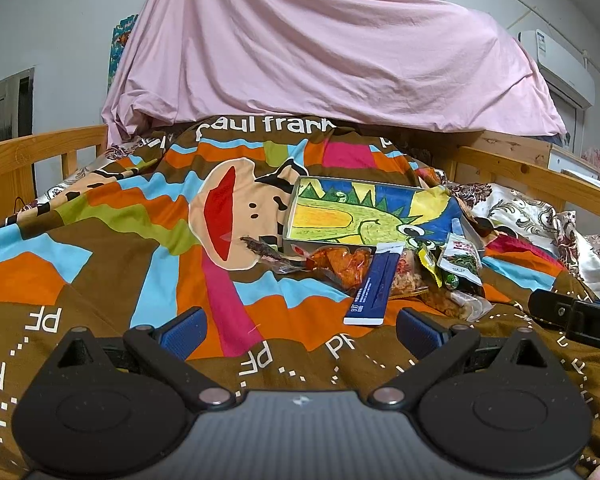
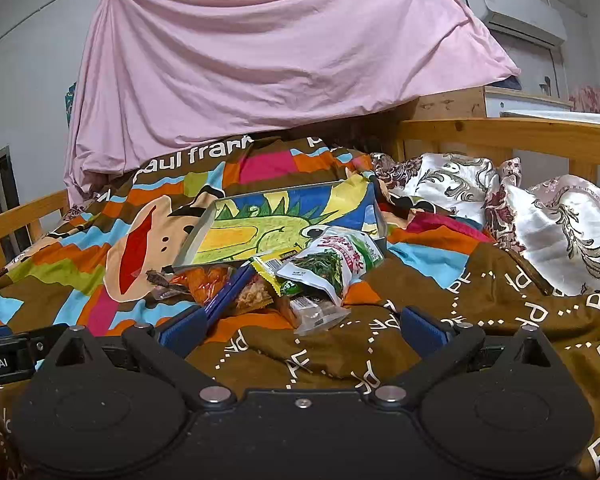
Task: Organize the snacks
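Observation:
A shallow box (image 1: 364, 216) (image 2: 288, 224) with a green dinosaur drawing inside lies on the bed quilt. A pile of snack packets lies at its near side: an orange packet (image 1: 342, 264) (image 2: 208, 282), a blue stick pack (image 1: 374, 290) (image 2: 226, 294), a white-green packet (image 1: 462, 266) (image 2: 334, 266), a yellow packet (image 2: 268, 270), and a clear packet (image 2: 318, 314). My left gripper (image 1: 300, 332) is open and empty, just short of the blue stick pack. My right gripper (image 2: 300, 330) is open and empty, just short of the clear packet.
The colourful quilt (image 1: 120, 240) covers the bed. Wooden bed rails (image 1: 40, 152) (image 2: 508, 132) run along both sides. A pink sheet (image 1: 320, 48) hangs behind. Patterned pillows (image 2: 540, 216) lie at the right. The other gripper's body (image 1: 576, 316) shows at the right edge.

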A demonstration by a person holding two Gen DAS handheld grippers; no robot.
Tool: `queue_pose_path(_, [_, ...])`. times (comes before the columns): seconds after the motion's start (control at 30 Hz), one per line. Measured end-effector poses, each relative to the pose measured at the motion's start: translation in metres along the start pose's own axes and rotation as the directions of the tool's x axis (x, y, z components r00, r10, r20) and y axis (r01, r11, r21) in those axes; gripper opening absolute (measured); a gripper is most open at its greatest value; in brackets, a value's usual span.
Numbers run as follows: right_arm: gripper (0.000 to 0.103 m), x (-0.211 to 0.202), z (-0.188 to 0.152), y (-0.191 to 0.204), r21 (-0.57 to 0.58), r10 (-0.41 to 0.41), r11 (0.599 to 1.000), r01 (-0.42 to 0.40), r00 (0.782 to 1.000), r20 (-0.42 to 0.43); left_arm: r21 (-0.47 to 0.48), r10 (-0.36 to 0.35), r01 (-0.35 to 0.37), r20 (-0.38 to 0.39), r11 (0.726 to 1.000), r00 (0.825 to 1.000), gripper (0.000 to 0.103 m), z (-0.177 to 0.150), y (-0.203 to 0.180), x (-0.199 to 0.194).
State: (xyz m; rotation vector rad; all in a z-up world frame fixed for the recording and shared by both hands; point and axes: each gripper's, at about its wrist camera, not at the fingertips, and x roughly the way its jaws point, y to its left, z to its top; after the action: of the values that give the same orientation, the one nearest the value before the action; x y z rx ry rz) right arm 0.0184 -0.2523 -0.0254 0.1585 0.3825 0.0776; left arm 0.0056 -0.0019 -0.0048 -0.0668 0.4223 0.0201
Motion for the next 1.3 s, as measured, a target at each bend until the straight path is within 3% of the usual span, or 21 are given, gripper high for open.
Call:
queue_pose_path(0.87, [0.103, 0.002, -0.003, -0.001, 0.004, -0.003, 1.000, 0.003, 1.000, -0.008, -0.023, -0.032, 0.031, -0.044, 0.999, 0.998, 0.103, -0.005, 0.001, 0.000])
queue_pose_path(1.3, [0.103, 0.011, -0.004, -0.002, 0.015, -0.040, 0.999, 0.041, 0.996, -0.075, -0.073, -0.021, 0.016, -0.063, 0.997, 0.998, 0.103, 0.000, 0.003, 0.000])
